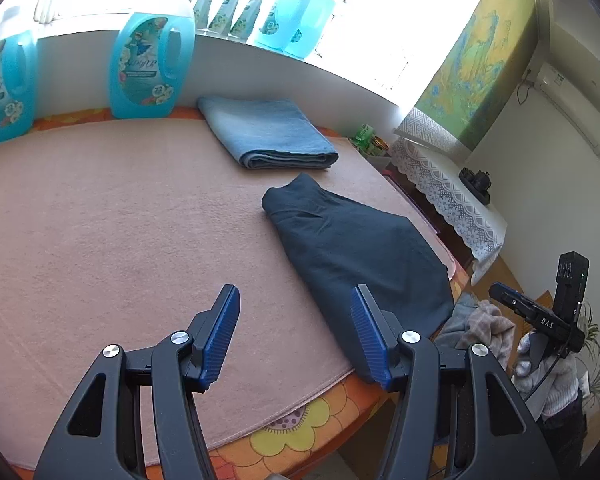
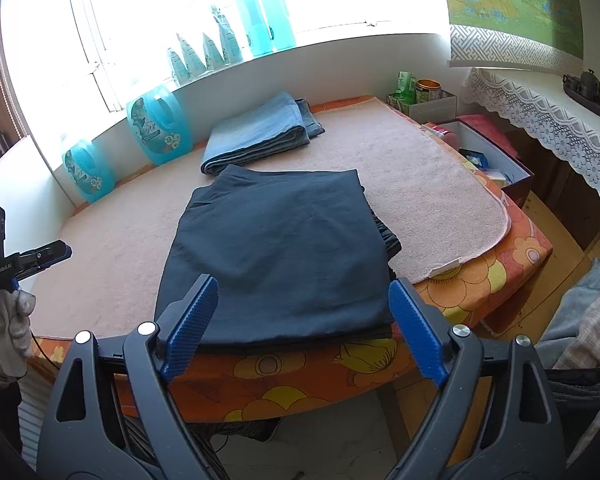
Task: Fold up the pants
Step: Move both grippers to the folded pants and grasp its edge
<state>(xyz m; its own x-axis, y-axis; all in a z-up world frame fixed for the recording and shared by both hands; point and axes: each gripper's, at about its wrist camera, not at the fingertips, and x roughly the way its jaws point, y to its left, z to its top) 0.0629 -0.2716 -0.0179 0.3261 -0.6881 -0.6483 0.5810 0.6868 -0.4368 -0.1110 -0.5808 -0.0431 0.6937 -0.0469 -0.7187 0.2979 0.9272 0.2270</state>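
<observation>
1. The left claw (image 1: 295,334) hangs over the pink towel-like mat (image 1: 100,232) with its blue-padded jaws spread apart and nothing between them; only mat shows in the gap.
2. The folded dark pants (image 1: 352,248) lie just ahead and to the right of that claw, their near edge passing behind its right-hand finger, apart from the pads as far as I can see.
3. The right claw (image 2: 302,320) stands at the front edge of the surface (image 2: 308,376), its jaws spread wide and gripping nothing.
4. The dark pants (image 2: 276,248) sit straight ahead of the right claw, folded into a flat rectangle on the mat, their near edge reaching the surface's front edge between the two pads but touching neither.
5. Beyond the pants, farther from both claws, a folded pair of light-blue jeans (image 2: 260,136) lies near the wall.
6. To the far left of the right claw, big turquoise detergent bottles (image 2: 158,130) stand against the wall, with more bottles and pouches on the windowsill.
7. A gloved hand (image 2: 4,320) holds the left claw's handle at the left edge of the right camera's view.
8. Right of the right claw, past the orange flowered cover, an open box (image 2: 492,160) of small items sits beside a lace-trimmed shelf (image 2: 540,120).
9. Low at the right claw's right side lies a heap of other clothes (image 2: 580,328).
</observation>
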